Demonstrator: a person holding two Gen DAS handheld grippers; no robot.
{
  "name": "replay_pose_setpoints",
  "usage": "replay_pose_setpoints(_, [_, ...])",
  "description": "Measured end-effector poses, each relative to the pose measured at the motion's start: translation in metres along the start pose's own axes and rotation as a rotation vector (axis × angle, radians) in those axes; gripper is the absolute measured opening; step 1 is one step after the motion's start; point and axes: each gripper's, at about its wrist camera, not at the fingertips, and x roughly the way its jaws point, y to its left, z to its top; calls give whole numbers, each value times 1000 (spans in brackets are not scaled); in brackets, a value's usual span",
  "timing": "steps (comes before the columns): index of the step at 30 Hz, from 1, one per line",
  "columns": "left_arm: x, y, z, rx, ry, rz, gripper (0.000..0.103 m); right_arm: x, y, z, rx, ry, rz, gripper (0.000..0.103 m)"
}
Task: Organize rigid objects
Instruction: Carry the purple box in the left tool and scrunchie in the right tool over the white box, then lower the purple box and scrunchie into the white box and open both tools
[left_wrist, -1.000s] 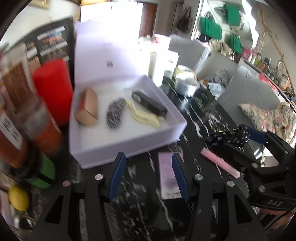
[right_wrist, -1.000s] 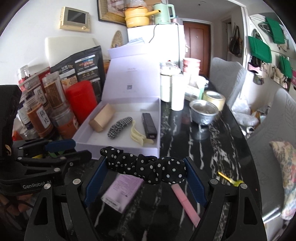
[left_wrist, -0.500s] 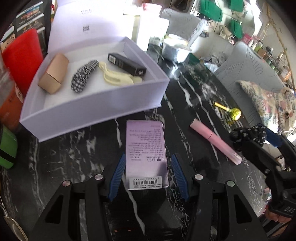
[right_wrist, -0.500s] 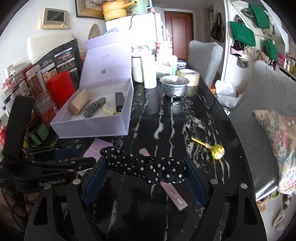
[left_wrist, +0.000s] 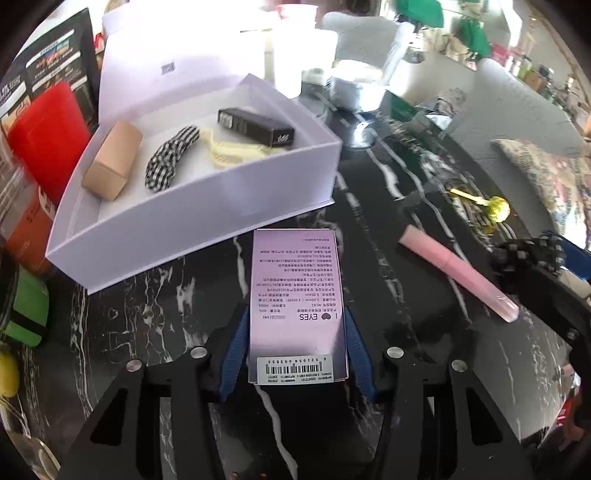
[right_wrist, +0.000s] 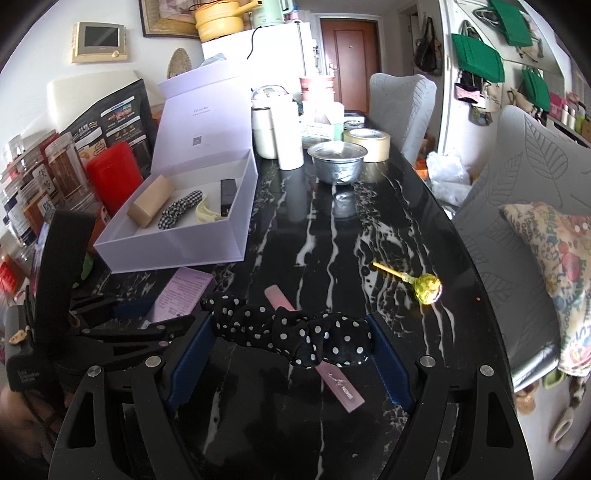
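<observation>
- Purple carton lies flat on the black marble table, just in front of the open white box, barcode end nearest the camera.
- Left gripper straddles it: a blue pad along each long side, jaws narrowed to about the carton's width. Whether the pads actually press on the card, I cannot tell.
- Handling call: thin card, probably light and a bit crushable, glossy faces. Best taken across the narrow width near the middle, as lined up here, with a gentle squeeze.
- Right gripper has its jaws standing wide, a black polka-dot scrunchie stretched from pad to pad and hanging above the table. Soft fabric, so no slip worry.
- Under and beyond it lies a pink tube, slim and smooth, likely to roll if nudged; grip it across its middle.
- Further out sits a lollipop, stick pointing away toward the far end.
- Already in the box: tan block, checked hair clip, cream claw clip, black case.
- Room left at the near end of the box.
</observation>
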Motion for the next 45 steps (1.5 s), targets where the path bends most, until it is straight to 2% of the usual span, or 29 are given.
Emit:
replay_pose_setpoints(6, [-25,5,9,8,-45,-4,50,3,2,2,3,2,15,82])
replay_pose_setpoints(13, [-56,23,16,-6,-99,29,50,4,17,14,-22,-16,56,82])
replay_pose_setpoints(25, [-90,64,32,-56,-176,57,50,9,62,54,-115,-68,153,82])
replay_pose_setpoints(32, [-92,89,53,-91,-217,61,50,19,79,85,-147,-89,198,82])
replay_pose_setpoints(45, [-76,110,98,-129,-249,43,50,44,91,135,-196,-129,174,82])
